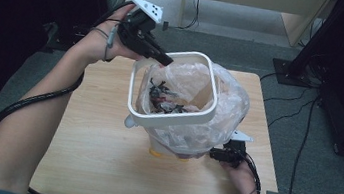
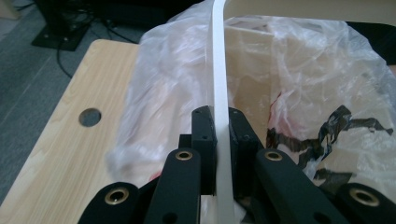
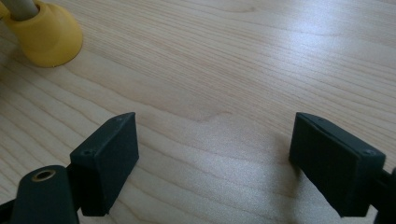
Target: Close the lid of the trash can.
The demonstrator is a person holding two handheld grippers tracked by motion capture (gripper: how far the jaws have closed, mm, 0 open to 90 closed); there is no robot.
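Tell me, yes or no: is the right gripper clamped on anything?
No. In the right gripper view the right gripper has its jaws spread wide, with bare wooden table between them.

The left hand-held gripper (image 1: 165, 59) is carried raised on an outstretched left forearm, gripped from behind by the left hand (image 1: 104, 40), its body angled downward and away from the person; its jaws are clamped together on a thin white rim (image 2: 219, 116) that runs straight up between them. The right hand-held gripper (image 1: 217, 155) sits low and near the person, held by the right hand (image 1: 240, 174), jaws spread wide with nothing between them.
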